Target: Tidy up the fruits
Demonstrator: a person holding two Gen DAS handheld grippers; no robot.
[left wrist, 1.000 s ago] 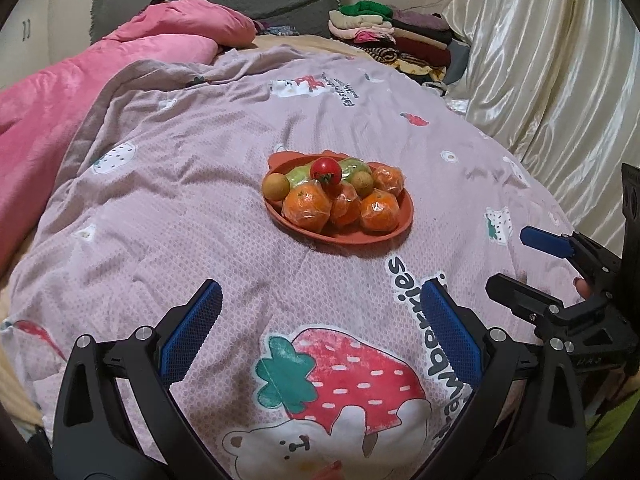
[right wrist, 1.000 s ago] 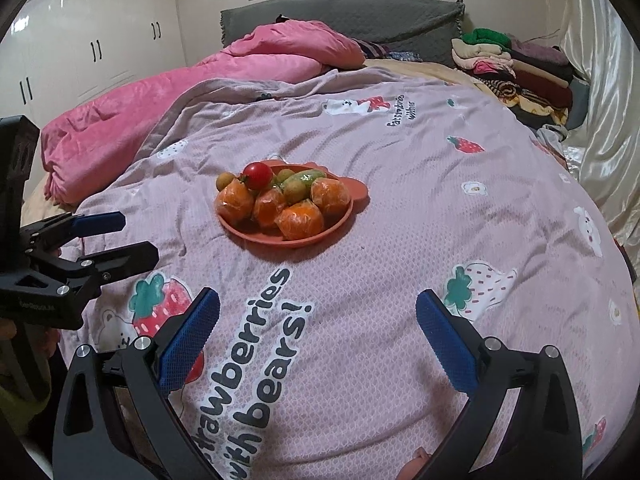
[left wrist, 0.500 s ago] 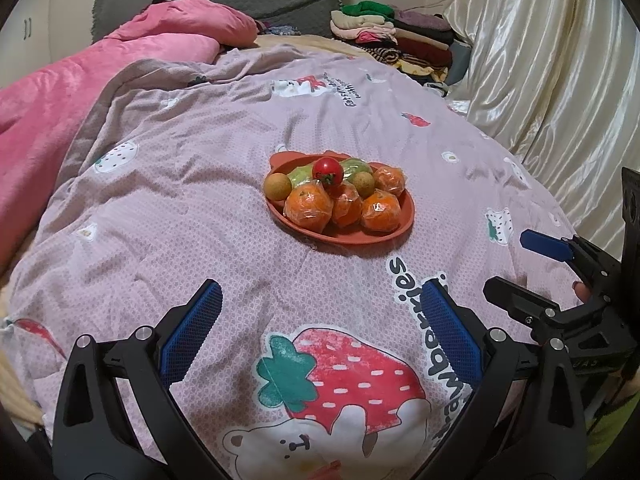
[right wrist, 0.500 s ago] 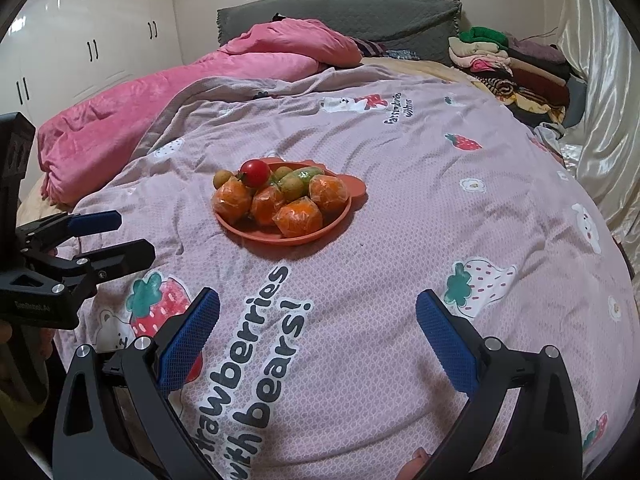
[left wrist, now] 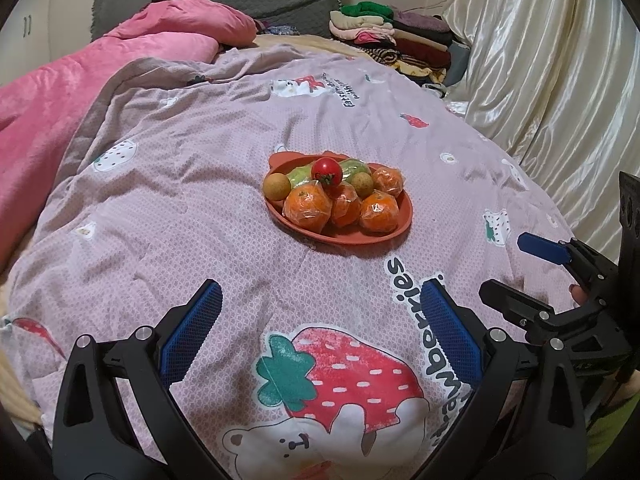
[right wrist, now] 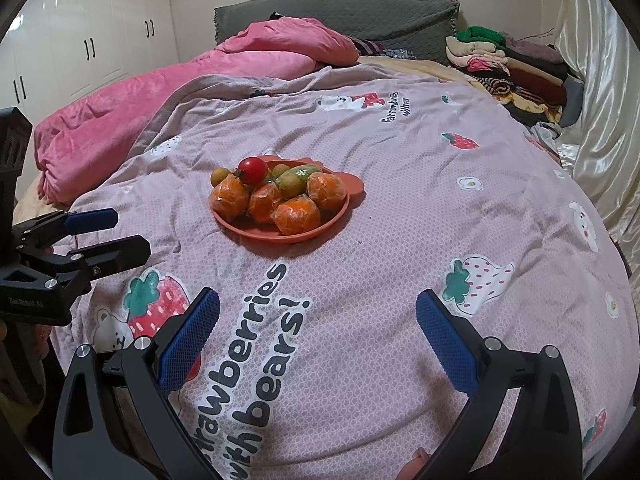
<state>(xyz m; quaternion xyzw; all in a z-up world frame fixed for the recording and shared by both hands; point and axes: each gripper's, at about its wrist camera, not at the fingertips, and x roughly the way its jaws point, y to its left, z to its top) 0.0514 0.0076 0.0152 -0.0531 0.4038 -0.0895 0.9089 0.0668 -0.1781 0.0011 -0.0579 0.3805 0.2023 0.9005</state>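
Compared with the frame a second earlier, little had changed: in the right wrist view the orange plate (right wrist: 326,224) sat marginally higher in the frame and the picture on the wall showed more fully, while in the left wrist view the plate (left wrist: 400,220) stayed just above the centre. The left gripper (left wrist: 318,326) was held with its jaws wide apart, the blue pads (left wrist: 192,330) framing bare quilt (left wrist: 180,208) at the bottom of the frame; nothing was gripped or touched. The right gripper (right wrist: 318,330) was likewise spread wide over the lettering printed on the quilt (right wrist: 440,208), and nothing was held. Each tool was also seen from the other camera: the right gripper (left wrist: 516,270) at the right edge of the left view, the left gripper (right wrist: 120,232) at the left edge of the right view, both with the jaws parted. The fruits were all gathered on the plate, which lay on the bed well apart from both grippers. Wrapped oranges (left wrist: 308,206) were piled at the near side, a red tomato (left wrist: 327,170) was perched on top, small brownish round fruits (left wrist: 276,186) were placed beside them, and a green fruit (right wrist: 300,172) was partly hidden behind. A pink blanket (right wrist: 132,120) was seen at the upper left and folded clothes (right wrist: 516,68) at the upper right.
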